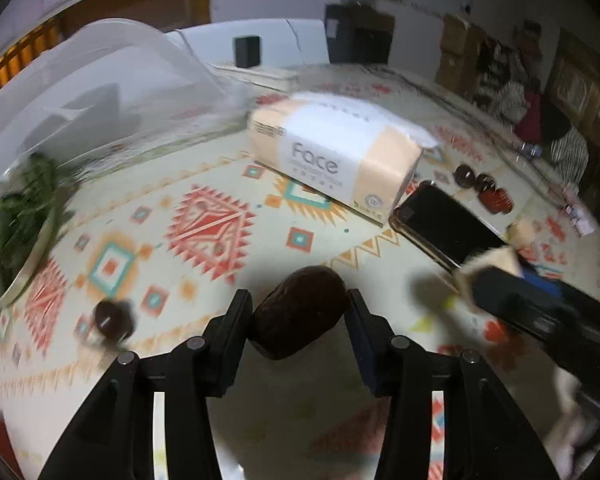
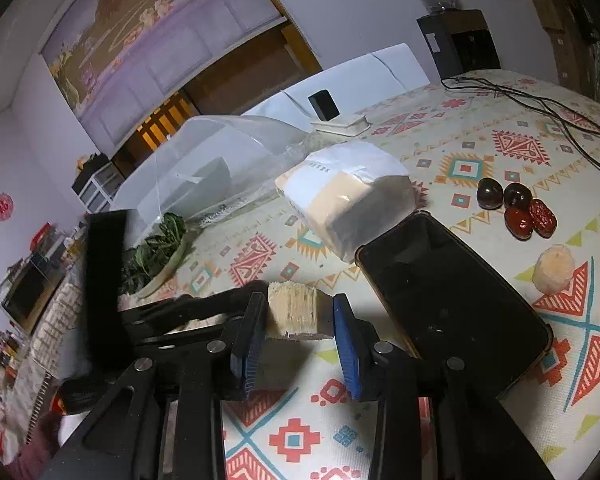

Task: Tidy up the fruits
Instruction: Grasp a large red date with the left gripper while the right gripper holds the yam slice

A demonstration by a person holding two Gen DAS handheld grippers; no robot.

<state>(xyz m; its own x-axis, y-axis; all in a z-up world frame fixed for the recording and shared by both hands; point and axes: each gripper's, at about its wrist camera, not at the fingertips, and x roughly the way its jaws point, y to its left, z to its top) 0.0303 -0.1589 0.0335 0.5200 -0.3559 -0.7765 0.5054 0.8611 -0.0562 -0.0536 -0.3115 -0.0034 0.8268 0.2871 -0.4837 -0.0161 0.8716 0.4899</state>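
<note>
My left gripper [image 1: 300,312] is shut on a dark brown date [image 1: 300,316] and holds it above the patterned tablecloth. A second dark date [image 1: 112,318] lies on the cloth to its left. My right gripper [image 2: 300,320] is shut on a pale, fibrous fruit chunk [image 2: 298,312]; this gripper also shows at the right of the left wrist view [image 1: 496,280]. A cluster of dark and red dates [image 2: 516,208] lies at the right beyond the phone, also in the left wrist view [image 1: 482,186]. A pale round fruit piece [image 2: 554,268] sits near them.
A black phone [image 2: 448,300] lies face up on the table. A tissue pack [image 1: 332,156] sits mid-table. A plate of green leaves [image 1: 16,220] stands at the left beside a clear plastic bag [image 1: 100,92]. Cables [image 2: 540,104] run along the far right.
</note>
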